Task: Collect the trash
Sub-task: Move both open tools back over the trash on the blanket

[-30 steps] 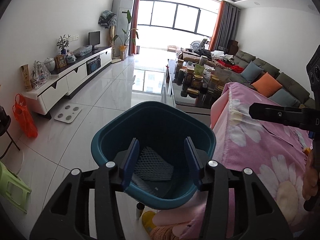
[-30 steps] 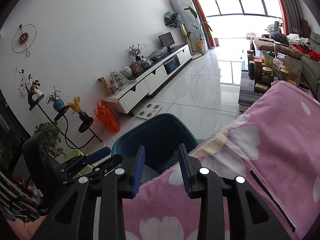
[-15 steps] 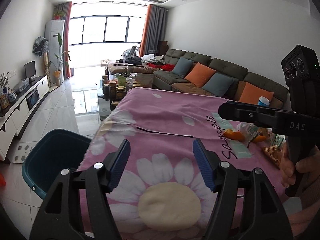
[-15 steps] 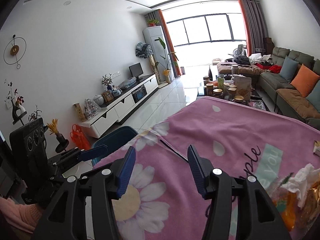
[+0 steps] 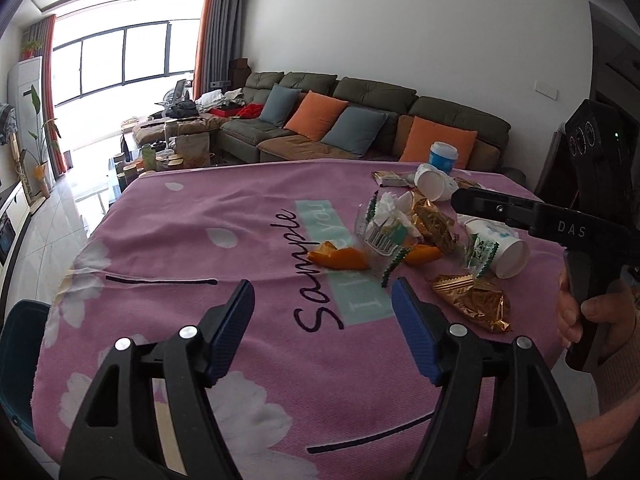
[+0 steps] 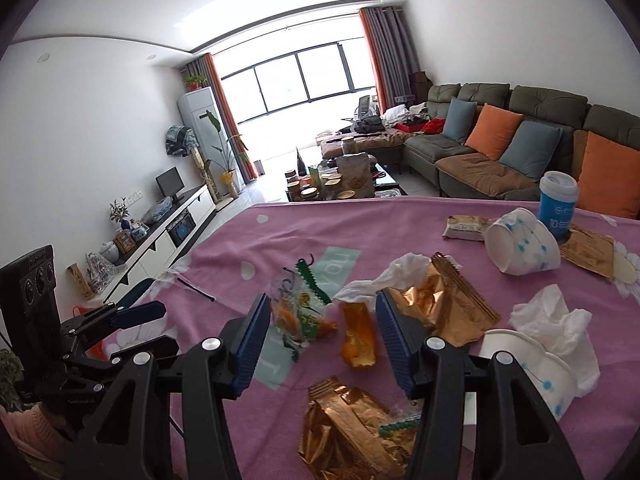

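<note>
1. The right tool (image 6: 318, 330) hovered over the bench (image 6: 248, 240), its blue fingers spread wide and pinching nothing.
2. Seen between those fingers on the pink floral cloth lay an orange peel (image 6: 359, 340) and a clear printed wrapper (image 6: 298, 312) with green serrated edges.
3. Just beside the right finger lay a gold foil wrapper (image 6: 452, 300) with a crumpled white tissue (image 6: 396, 274) against its far edge.
4. Nearer the camera, below the fingers, lay a second crumpled gold wrapper (image 6: 352, 432).
5. To the right, a paper cup (image 6: 532, 364) lay on its side stuffed with tissue; farther back lay another tipped paper cup (image 6: 522, 246), and a blue lidded cup (image 6: 557, 204) stood upright behind it.
6. The left tool (image 5: 322, 326) was held above bare cloth near the bench's near edge, fingers spread wide and empty, well apart from the trash.
7. From the left wrist view, the trash formed one cluster on the right half of the bench: orange peel (image 5: 340, 258), clear wrapper (image 5: 382, 232), gold wrapper (image 5: 472, 300), tipped cup (image 5: 500, 250).
8. The teal bin (image 5: 22, 360) showed at the bench's left edge, below the cloth.
9. A sofa (image 5: 360, 124) with orange and blue cushions stood behind the bench.
</note>
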Available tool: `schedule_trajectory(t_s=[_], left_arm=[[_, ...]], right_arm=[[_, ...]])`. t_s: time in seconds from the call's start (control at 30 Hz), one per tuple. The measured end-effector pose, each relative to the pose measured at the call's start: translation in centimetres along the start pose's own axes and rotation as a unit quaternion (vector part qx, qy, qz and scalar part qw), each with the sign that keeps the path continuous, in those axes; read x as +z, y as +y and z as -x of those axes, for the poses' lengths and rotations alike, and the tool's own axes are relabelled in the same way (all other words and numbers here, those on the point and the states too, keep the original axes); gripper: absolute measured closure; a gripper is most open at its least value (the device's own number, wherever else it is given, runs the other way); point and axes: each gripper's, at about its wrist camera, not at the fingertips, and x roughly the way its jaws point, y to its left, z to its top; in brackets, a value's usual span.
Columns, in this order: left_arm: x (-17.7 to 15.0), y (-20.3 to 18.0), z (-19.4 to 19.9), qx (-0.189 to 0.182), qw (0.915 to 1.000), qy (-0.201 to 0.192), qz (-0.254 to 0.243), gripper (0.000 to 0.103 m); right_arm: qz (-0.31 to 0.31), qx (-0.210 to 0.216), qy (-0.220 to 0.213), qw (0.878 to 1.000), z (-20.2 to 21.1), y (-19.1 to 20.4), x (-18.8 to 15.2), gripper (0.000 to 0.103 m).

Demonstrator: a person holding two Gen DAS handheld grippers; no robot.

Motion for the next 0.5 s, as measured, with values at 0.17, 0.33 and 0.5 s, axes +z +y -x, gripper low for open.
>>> schedule_trajectory(t_s=[0.17,0.33,0.5], left_arm=[[0.6,-2.9,-2.9,-0.018,0.9992,0.021,-0.029,0.028],[1.4,-4.2,-5.5,-0.020,0.9981,0.043,-0.039,0.028],[2.3,-4.9,-7.6,-0.014,0.9975,0.057,-0.039,0.028]], right_arm=[[-0.025,-0.036,-0.012,0.999,1.7,-3.5,-0.6,0.049],[-0.047,-0.064,-0.021,0.997,3.1,-5.9,-1.3,0.049],[-0.070,-0.084,-0.021,0.994,4.1,-8.0,-2.1,0.048]])
